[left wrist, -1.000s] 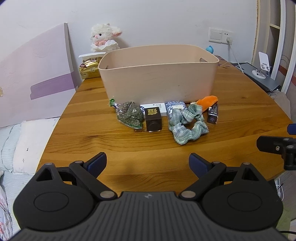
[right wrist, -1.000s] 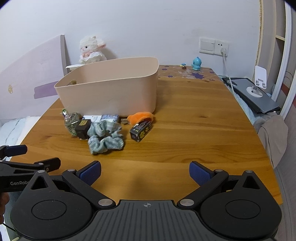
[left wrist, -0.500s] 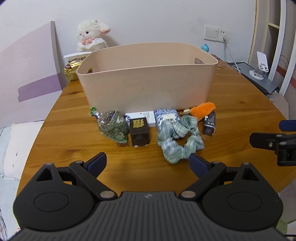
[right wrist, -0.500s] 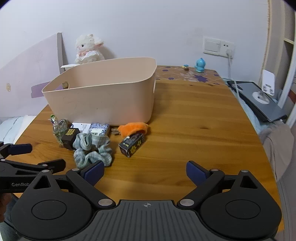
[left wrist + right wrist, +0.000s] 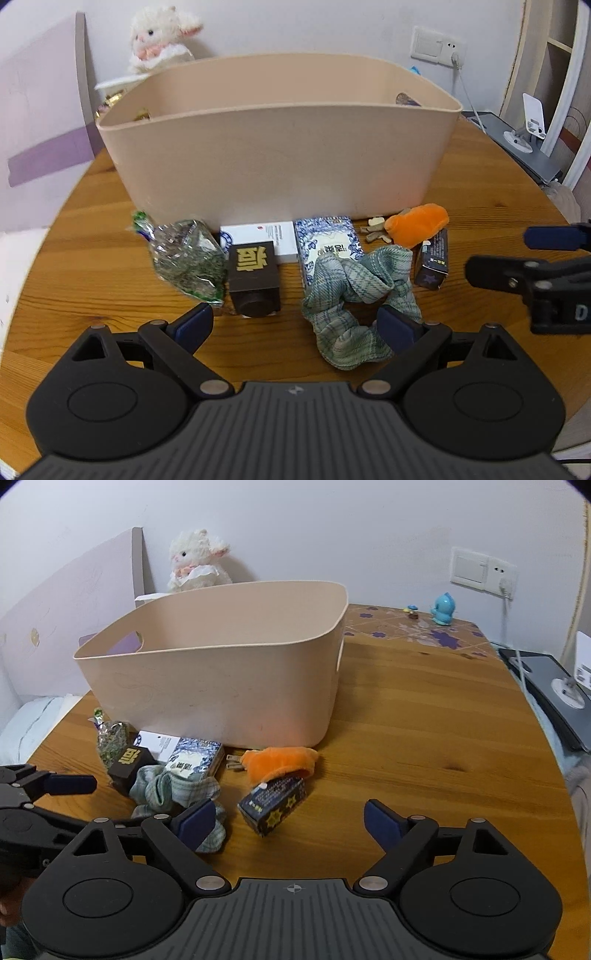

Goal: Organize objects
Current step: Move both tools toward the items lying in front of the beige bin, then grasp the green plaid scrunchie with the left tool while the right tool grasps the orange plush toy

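A beige bin [image 5: 280, 147] [image 5: 221, 679] stands on the wooden table. In front of it lie a clear bag of green bits [image 5: 184, 258], a white box [image 5: 266, 236], a dark brown box with a gold sign [image 5: 253, 277] [image 5: 129, 764], a blue-and-white packet [image 5: 328, 243] [image 5: 192, 760], a green plaid scrunchie [image 5: 358, 295] [image 5: 162, 790], an orange plush [image 5: 417, 221] [image 5: 280, 762] and a dark starred box [image 5: 432, 258] [image 5: 273, 805]. My left gripper [image 5: 295, 326] is open just before the brown box and scrunchie. My right gripper [image 5: 290, 823] is open just before the starred box.
A white plush lamb [image 5: 159, 37] [image 5: 195, 561] sits behind the bin. A blue figurine [image 5: 441, 609] and wall socket [image 5: 480, 572] are at the back right. A grey device with a white stand [image 5: 524, 136] lies off the table's right side.
Both grippers have moved forward toward the row of objects in front of the bin, which now looks larger and closer. Both stay open.
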`<control>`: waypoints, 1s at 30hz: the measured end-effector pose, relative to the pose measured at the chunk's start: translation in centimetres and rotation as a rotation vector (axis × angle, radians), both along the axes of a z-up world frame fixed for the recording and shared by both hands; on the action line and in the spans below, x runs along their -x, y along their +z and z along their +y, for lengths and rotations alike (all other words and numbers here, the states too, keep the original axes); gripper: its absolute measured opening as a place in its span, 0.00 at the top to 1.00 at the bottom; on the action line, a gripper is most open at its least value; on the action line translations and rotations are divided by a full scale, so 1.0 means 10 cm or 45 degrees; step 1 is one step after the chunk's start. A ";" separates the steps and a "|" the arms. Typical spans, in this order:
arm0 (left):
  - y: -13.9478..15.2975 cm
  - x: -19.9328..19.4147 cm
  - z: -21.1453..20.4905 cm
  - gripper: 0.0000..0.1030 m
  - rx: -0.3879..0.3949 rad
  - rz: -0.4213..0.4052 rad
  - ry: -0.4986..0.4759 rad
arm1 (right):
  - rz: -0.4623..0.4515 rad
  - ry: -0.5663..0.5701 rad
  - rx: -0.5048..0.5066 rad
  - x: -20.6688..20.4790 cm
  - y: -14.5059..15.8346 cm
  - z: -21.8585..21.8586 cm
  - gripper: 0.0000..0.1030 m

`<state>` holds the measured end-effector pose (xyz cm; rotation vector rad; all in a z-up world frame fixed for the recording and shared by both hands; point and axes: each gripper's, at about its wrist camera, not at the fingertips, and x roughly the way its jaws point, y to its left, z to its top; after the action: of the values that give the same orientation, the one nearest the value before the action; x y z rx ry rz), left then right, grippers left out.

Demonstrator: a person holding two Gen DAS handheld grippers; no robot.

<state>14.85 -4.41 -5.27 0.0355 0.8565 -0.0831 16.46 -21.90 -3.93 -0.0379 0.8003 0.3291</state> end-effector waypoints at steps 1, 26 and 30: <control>-0.02 -0.02 0.00 0.07 0.014 0.010 0.000 | -0.003 0.002 -0.006 -0.03 -0.02 0.01 0.17; -0.11 -0.30 0.10 0.80 0.080 0.049 0.061 | -0.051 0.000 -0.078 -0.30 -0.20 0.11 0.94; -0.09 -0.22 0.15 0.85 0.104 0.055 0.054 | -0.084 -0.019 -0.079 -0.19 -0.09 0.07 0.94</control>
<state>17.00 -2.87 -6.21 -0.0615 0.8962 -0.0794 18.35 -21.23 -4.79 0.0155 0.7240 0.3368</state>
